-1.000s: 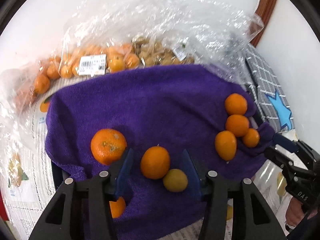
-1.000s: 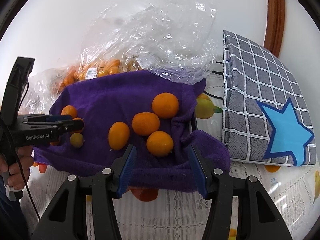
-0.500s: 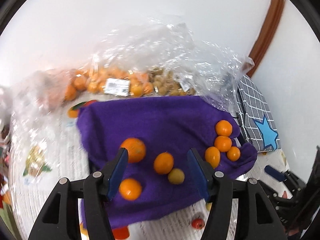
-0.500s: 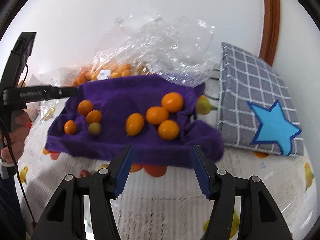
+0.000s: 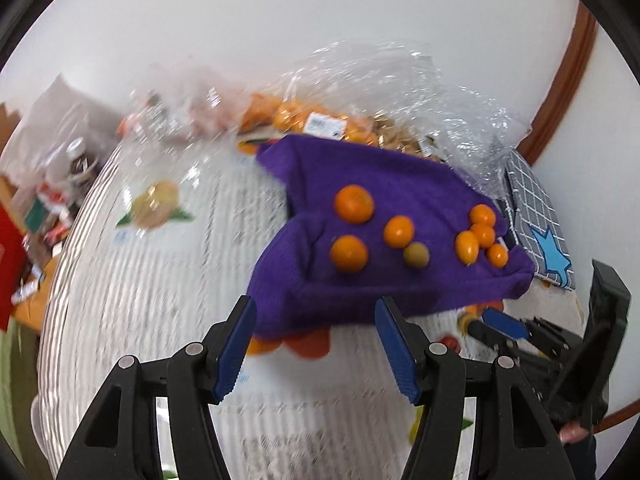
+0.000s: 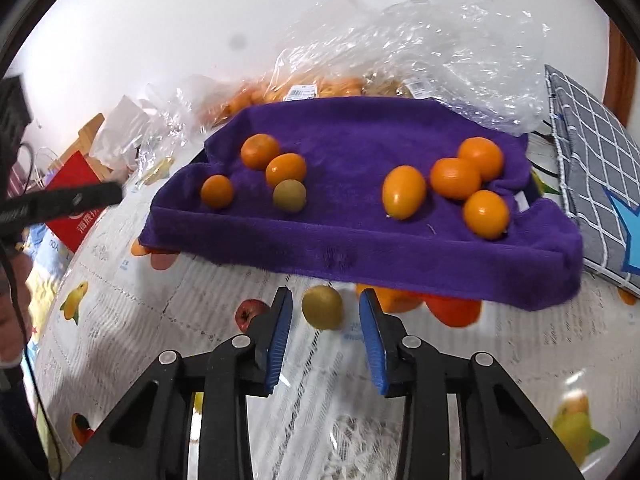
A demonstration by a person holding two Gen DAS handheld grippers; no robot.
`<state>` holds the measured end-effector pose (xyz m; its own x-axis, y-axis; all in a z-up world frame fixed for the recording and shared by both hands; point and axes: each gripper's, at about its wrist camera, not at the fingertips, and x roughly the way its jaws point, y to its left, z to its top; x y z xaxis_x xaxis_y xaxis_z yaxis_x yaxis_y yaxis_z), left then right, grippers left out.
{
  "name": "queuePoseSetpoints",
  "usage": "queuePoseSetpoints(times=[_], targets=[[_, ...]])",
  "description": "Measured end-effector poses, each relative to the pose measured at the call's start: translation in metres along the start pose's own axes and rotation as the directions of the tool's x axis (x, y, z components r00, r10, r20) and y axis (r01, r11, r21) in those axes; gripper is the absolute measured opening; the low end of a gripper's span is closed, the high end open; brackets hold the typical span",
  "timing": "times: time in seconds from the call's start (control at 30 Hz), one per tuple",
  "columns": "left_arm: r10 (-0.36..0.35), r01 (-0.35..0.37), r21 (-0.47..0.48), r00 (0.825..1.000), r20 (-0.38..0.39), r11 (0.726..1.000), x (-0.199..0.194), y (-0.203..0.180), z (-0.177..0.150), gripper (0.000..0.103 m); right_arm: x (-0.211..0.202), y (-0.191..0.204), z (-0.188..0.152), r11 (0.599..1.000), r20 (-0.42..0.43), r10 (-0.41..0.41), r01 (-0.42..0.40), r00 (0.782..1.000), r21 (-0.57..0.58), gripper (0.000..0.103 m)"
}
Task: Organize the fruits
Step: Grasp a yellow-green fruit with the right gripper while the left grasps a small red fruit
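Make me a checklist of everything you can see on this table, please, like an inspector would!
Surface: tablecloth printed with fruit pictures.
Job's things: purple towel carrying eight fruits in two groups of four; left group includes one greenish fruit, right group includes an oval orange fruit.
Clutter: clear plastic bags of more orange fruit behind the towel; grey checked pouch with blue star on the right; red box on the left.
Grippers: left gripper open, empty, off the towel; right gripper open, empty, above the tablecloth.
Cables: thin dark cable at left edge.
Surroundings: white wall.
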<state>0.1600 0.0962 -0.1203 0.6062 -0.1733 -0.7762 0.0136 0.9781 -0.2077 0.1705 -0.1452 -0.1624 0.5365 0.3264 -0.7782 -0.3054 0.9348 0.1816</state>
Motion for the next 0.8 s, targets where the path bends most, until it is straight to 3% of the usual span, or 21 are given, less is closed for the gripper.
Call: queuePoseSetpoints(times=[0.07, 0.23, 0.5, 0.8], targets=[[-0.002, 0.002, -0.014, 1.0, 0.001, 1.0, -0.002, 0.001, -0.006, 0.057, 0.008, 0.002, 0.0, 1.0, -0.017, 0.003, -0.003, 1.0, -0.015, 0.022], [-0.035, 0.035, 0.008, 0.999, 0.016, 0.999, 0.003, -0.015, -0.019, 0.053, -0.001, -0.005, -0.006, 1.0, 0.013, 0.008, -0.008, 1.0, -0.03, 0.022], [-0.163, 0.164, 0.047, 0.986, -0.033, 0.985, 0.033, -0.071, -0.037, 0.053, -0.044, -0.058, -0.032, 0.996, 0.048, -0.042, 0.038, 0.998, 0.076, 0.022], [-0.146, 0.155, 0.085, 0.984, -0.098, 0.984, 0.063, -0.108, -0.049, 0.039, -0.076, -0.095, -0.064, 0.987, 0.074, -0.059, 0.047, 0.995, 0.156, 0.022]])
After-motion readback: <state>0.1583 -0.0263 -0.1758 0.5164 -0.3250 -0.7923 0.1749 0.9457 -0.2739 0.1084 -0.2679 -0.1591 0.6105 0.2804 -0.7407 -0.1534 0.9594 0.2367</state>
